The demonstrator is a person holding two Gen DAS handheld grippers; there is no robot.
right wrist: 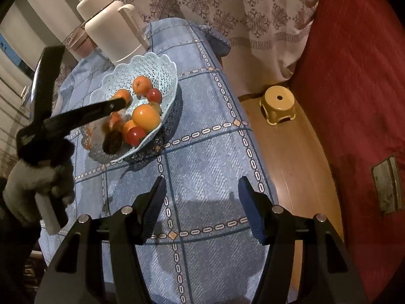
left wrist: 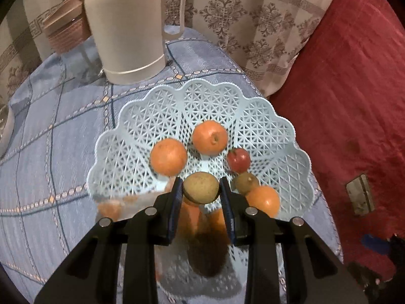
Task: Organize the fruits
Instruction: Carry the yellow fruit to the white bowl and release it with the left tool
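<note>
From the left wrist, our left gripper (left wrist: 201,190) has its pads clenched on a small yellow-brown fruit (left wrist: 201,188), held over the near side of the pale blue lattice basket (left wrist: 265,121). Beneath it lie two oranges (left wrist: 168,156) toward the far wall, a red fruit (left wrist: 238,159), another brownish fruit and a third orange at the right — plus blurred orange shapes and something dark directly below. The basket sits near the right edge of the blue checked tablecloth (left wrist: 50,152), with a white jug (left wrist: 126,27) behind it at the far edge.

Over to the right wrist: our right gripper (right wrist: 202,205) hangs released, nothing between its jaws, over the table's near end, well apart from the basket. At the left a gloved hand (right wrist: 38,185) holds the other tool, reaching into the fruit.

We judge the held fruit light, firm and smooth-skinned — round enough to roll, so the grip across its widest middle looks right. A gentle squeeze should do; harder could bruise it.
</note>
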